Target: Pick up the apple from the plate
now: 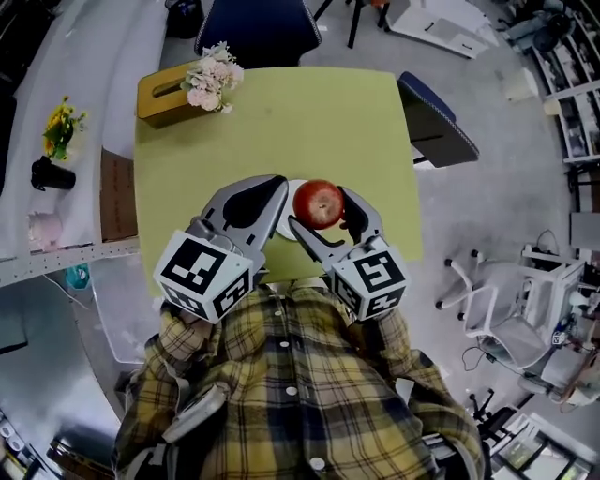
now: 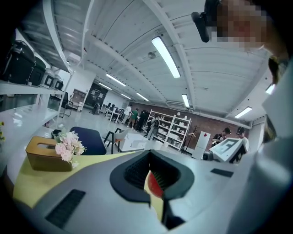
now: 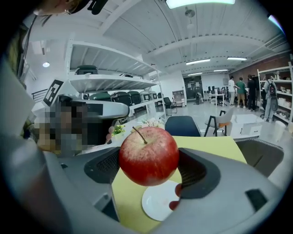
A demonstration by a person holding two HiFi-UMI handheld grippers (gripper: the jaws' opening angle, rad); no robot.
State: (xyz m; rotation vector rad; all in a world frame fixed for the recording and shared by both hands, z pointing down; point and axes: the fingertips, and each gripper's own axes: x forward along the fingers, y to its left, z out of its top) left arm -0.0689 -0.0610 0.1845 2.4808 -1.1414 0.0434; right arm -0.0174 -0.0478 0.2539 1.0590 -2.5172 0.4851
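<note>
Currently: my right gripper [image 1: 322, 209] jaws clamped on apple [image 3: 148, 155], above plate [image 3: 158, 202]; left gripper [image 1: 273, 191] jaws together, empty.

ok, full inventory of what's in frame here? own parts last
apple: 1, red, clamped in the right claw, lifted above the plate
plate: 1, white, near edge of the table, under the apple
table: 1, yellow-green, centre
tissue box: 1, tan, far left corner of the table
flowers: 1 bunch, pink, by the tissue box
chairs: 2, blue, far side and right side of the table
yellow flowers: 1 bunch, on the white bench at left
office chair: 1, white, on the floor at right
shirt: 1, yellow plaid, bottom of the head view
left claw: shut, nothing in it, beside the apple
right claw: shut on the apple
</note>
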